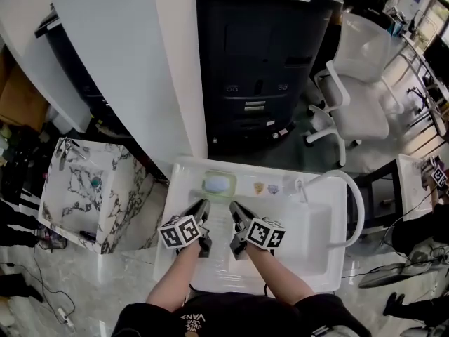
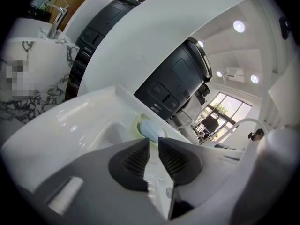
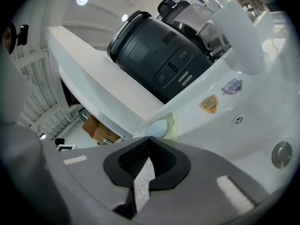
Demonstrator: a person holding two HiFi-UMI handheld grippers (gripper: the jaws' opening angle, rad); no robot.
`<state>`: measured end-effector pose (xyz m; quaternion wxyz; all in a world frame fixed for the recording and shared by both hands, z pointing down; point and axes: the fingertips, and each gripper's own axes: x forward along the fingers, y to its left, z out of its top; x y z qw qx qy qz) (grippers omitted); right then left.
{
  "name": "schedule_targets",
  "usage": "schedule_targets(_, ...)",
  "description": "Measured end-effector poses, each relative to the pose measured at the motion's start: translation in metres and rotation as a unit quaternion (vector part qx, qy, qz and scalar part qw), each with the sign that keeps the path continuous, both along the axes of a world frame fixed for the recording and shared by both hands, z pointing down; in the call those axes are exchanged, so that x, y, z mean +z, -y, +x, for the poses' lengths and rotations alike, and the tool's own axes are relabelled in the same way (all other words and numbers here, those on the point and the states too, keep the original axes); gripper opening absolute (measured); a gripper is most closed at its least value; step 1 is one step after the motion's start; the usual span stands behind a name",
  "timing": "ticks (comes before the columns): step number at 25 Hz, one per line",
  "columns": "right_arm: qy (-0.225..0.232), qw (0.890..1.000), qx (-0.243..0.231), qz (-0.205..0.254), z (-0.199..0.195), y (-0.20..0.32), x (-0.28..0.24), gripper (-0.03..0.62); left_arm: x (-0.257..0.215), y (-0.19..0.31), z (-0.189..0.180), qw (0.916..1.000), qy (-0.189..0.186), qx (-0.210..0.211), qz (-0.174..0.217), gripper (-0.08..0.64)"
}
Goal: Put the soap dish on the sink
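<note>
soap dish (image 1: 218,183) is sitting flat on the far ledge of the sink (image 1: 317,248) — the job is looking done. left gripper (image 1: 203,206) is hanging nearer, jaws a little apart, empty; right gripper (image 1: 235,208) is pinching shut on nothing.

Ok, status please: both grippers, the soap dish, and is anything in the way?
Left gripper open, empty. Right gripper shut, empty. Soap dish on back ledge of sink, free of both. Nothing in the way.
</note>
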<state>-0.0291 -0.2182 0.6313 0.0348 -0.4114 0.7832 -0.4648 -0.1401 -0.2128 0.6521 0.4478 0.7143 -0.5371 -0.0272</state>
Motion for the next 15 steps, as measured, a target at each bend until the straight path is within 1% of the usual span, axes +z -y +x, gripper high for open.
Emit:
schedule_targets(8, -0.014, 0.999, -0.035, 0.013, 0.018, -0.026, -0.014, 0.003, -0.027, -0.033, -0.003, 0.999, 0.008, -0.032, 0.031, 0.062)
schedule_targets(15, -0.023, 0.997, -0.074, 0.03, 0.031, -0.049, -0.026, 0.003, -0.044, -0.068, 0.005, 0.9968, 0.022, -0.053, 0.055, 0.054)
